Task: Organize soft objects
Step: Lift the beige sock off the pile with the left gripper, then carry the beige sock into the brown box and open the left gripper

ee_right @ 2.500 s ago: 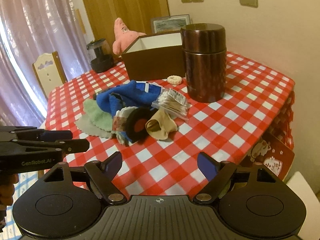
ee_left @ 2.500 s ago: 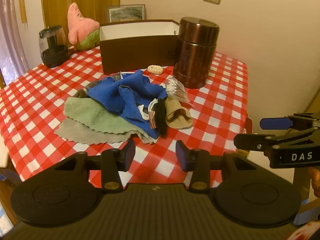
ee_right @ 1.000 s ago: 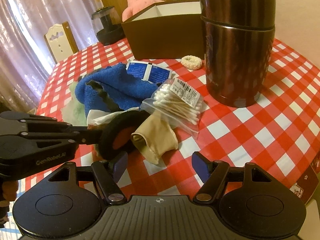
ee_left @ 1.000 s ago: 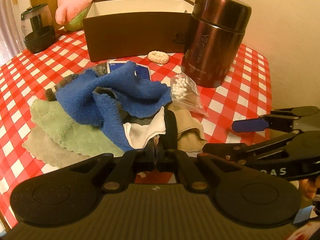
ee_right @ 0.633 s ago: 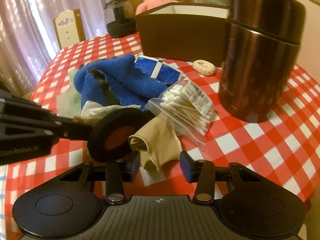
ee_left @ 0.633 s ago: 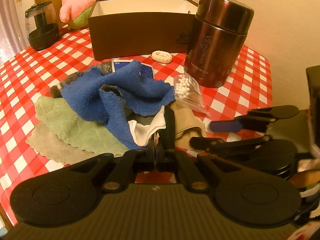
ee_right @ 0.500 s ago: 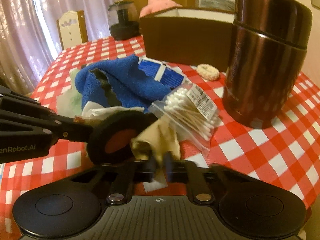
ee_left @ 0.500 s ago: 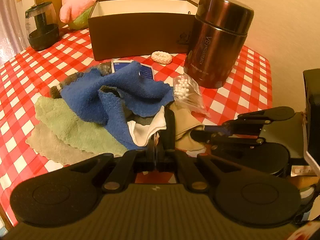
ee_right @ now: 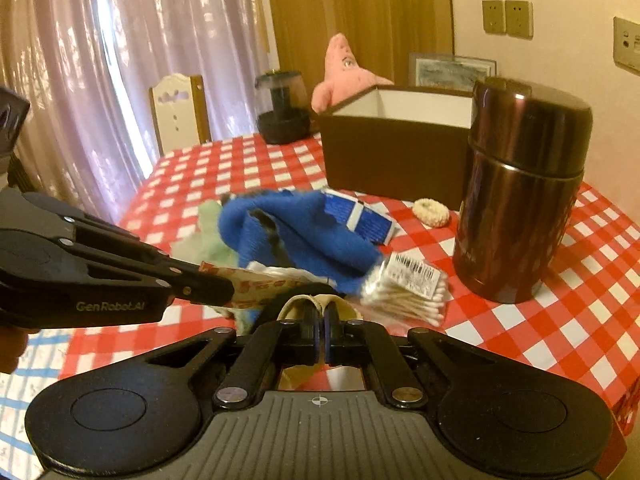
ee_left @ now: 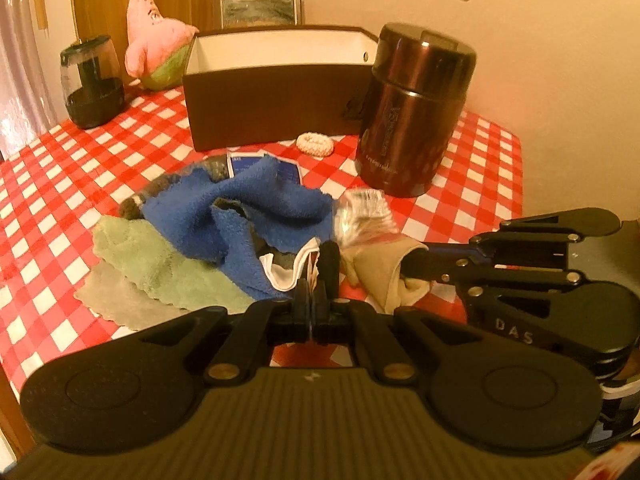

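Note:
A pile of soft things lies on the red checked table: a blue towel (ee_left: 248,208), a green cloth (ee_left: 160,264) and a grey cloth (ee_left: 116,296). My left gripper (ee_left: 311,300) is shut on a black round pad with its printed card (ee_left: 330,264); this gripper also shows in the right wrist view (ee_right: 212,290). My right gripper (ee_right: 321,320) is shut on a beige stocking (ee_left: 380,272), lifted a little; this gripper shows in the left wrist view too (ee_left: 416,264). The open brown box (ee_left: 280,92) stands behind.
A brown steel flask (ee_left: 412,112) stands right of the box. A bag of cotton swabs (ee_right: 404,288), a blue packet (ee_right: 360,220) and a cream scrunchie (ee_left: 314,146) lie by the pile. A pink plush (ee_left: 154,50) and a dark jar (ee_left: 92,88) stand far left. The table's edge is near right.
My right gripper closed on the beige stocking and both grippers have risen and drawn back. The swab bag shifted. My left gripper had closed on the black pad earlier.

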Demonstrator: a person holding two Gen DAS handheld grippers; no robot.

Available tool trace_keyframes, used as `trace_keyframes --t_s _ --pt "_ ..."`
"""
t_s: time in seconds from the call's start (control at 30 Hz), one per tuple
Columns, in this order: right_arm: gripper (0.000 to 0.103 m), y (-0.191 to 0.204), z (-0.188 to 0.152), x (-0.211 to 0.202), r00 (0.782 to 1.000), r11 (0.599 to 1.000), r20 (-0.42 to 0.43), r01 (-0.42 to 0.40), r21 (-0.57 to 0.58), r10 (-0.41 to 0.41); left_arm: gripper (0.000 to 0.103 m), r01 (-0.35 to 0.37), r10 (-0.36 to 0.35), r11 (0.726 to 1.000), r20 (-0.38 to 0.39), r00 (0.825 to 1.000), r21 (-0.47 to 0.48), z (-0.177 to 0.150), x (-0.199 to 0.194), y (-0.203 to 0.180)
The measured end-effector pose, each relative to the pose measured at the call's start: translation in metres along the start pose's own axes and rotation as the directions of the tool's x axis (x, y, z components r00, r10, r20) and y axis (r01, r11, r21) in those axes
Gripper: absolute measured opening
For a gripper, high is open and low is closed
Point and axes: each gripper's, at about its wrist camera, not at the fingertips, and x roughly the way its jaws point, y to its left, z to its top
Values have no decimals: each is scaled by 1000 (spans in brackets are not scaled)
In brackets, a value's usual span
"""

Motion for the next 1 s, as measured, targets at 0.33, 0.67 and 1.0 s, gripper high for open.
trace_keyframes --t_s 0.33,0.67,1.0 --pt "2 19 9 -35 998 999 61 -4 44 1 1 0 0 1000 84 996 6 -3 -46 6" --pt "2 32 40 -47 992 994 120 18 106 -31 1 20 -24 1000 199 980 21 24 -75 22" --pt "2 10 118 -26 973 989 204 81 121 -105 1 13 -15 1000 304 953 10 95 -61 42"
